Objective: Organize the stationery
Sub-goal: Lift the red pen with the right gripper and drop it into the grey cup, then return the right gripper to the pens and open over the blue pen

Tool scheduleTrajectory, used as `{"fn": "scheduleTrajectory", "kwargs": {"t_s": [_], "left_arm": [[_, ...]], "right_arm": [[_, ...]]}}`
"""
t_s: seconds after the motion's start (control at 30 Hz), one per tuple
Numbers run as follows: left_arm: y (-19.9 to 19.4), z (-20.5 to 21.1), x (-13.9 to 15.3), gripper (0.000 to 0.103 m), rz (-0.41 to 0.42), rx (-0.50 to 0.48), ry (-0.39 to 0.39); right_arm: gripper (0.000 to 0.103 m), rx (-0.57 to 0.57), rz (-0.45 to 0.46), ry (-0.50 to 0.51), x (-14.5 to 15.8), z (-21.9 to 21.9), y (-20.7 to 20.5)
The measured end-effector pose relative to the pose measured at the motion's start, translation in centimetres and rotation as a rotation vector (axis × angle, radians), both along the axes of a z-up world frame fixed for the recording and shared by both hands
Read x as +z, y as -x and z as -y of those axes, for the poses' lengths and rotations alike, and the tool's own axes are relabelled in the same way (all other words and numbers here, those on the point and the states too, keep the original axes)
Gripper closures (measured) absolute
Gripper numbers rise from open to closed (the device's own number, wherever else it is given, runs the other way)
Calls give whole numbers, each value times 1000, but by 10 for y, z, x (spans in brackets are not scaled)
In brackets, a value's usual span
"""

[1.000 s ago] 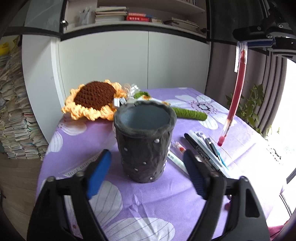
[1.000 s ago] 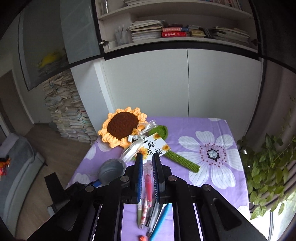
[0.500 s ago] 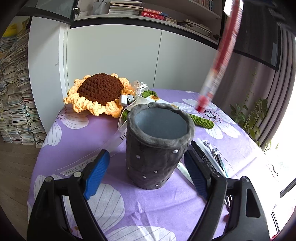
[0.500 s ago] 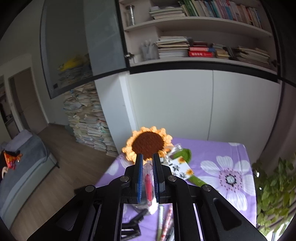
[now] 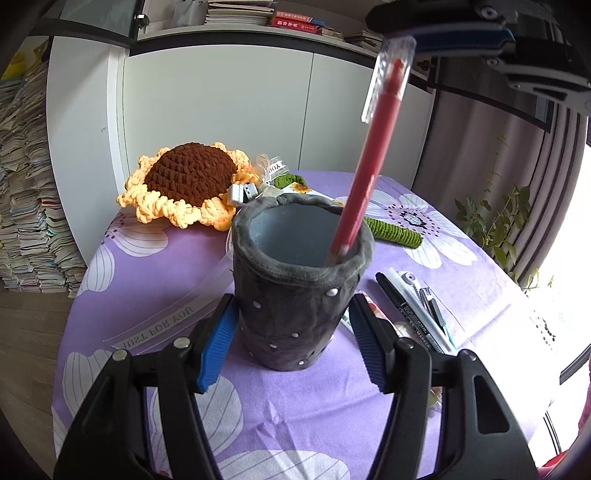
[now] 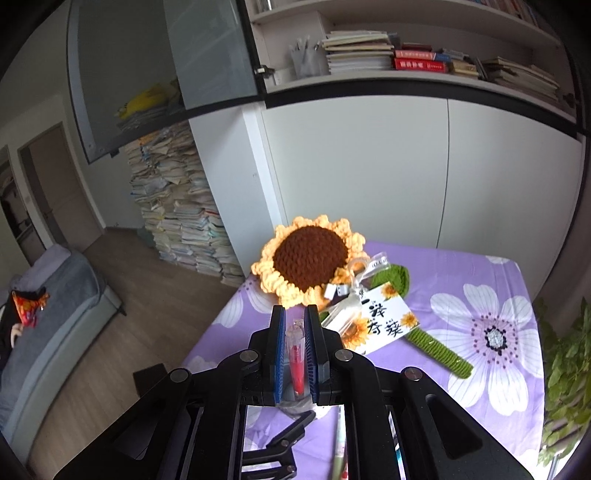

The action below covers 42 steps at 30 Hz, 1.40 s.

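Note:
A dark grey felt pen holder (image 5: pixel 295 295) stands upright on the purple flowered tablecloth (image 5: pixel 155 280). My left gripper (image 5: pixel 291 332) is open, one blue pad on each side of the holder's base; contact cannot be told. My right gripper (image 6: pixel 294 354) is shut on a red pen (image 6: pixel 295 363) with a clear cap. In the left wrist view the right gripper (image 5: pixel 461 33) is at the top right, above the holder, and holds the red pen (image 5: pixel 365 162) nearly upright with its lower tip inside the holder's mouth.
Several pens and markers (image 5: pixel 417 314) lie on the cloth right of the holder. A crocheted sunflower (image 5: pixel 188 184) with a green stem (image 5: pixel 395 230) and a card (image 6: pixel 380 317) lies behind. A white cabinet (image 5: pixel 221 110) stands beyond. Book stacks (image 6: pixel 181 225) stand on the floor at the left.
The right gripper carried the red pen from the right to above the holder and lowered its tip into the holder's mouth. The left gripper moved closer around the holder.

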<state>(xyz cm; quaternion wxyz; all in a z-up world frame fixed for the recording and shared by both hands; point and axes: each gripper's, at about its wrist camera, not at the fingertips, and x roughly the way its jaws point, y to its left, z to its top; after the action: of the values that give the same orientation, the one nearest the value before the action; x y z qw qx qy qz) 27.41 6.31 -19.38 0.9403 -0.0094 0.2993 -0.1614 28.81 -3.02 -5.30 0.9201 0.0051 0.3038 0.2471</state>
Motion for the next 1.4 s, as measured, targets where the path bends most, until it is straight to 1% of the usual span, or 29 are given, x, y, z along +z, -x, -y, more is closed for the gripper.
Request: {"fn": "scheduleTrajectory", "kwargs": {"t_s": [0.23, 0.33, 0.5, 0.63, 0.7, 0.77, 0.93, 1.07, 1.1, 1.13, 1.17, 1.2, 1.23, 1.33, 1.4], "left_arm": [[2, 2, 0, 42, 12, -4, -20], [1, 2, 0, 42, 12, -4, -21], [3, 3, 0, 43, 15, -6, -30], [8, 4, 2, 43, 33, -5, -53], [13, 4, 3, 43, 59, 8, -67], [19, 1, 4, 43, 72, 15, -61], [17, -9, 1, 43, 30, 19, -10], [16, -10, 0, 42, 13, 17, -4], [17, -9, 0, 41, 13, 13, -3], [17, -9, 0, 37, 14, 9, -3], [18, -8, 0, 29, 15, 9, -5], [18, -8, 0, 26, 18, 13, -9], [18, -8, 1, 24, 22, 15, -8], [19, -6, 1, 24, 31, 10, -11], [17, -2, 2, 24, 39, 13, -28]], "right_arm": [[91, 14, -16, 43, -16, 1, 11], [91, 20, -51, 49, -27, 4, 9], [91, 17, -104, 2, -38, 15, 5], [91, -6, -89, -22, -36, 31, 11], [91, -28, -79, 1, -37, 38, 14], [91, -50, -93, 37, -43, 44, 13], [91, -63, -199, 126, -74, 52, 2], [91, -70, -245, 130, -91, 57, -3], [91, -74, -250, 128, -93, 58, -3], [91, -82, -254, 131, -95, 61, -5], [91, -95, -259, 136, -97, 62, -5], [91, -113, -266, 141, -99, 65, -7], [91, -132, -277, 144, -101, 69, -8], [91, -209, -341, 145, -116, 85, -17], [91, -249, -387, 127, -126, 98, -22]]}}
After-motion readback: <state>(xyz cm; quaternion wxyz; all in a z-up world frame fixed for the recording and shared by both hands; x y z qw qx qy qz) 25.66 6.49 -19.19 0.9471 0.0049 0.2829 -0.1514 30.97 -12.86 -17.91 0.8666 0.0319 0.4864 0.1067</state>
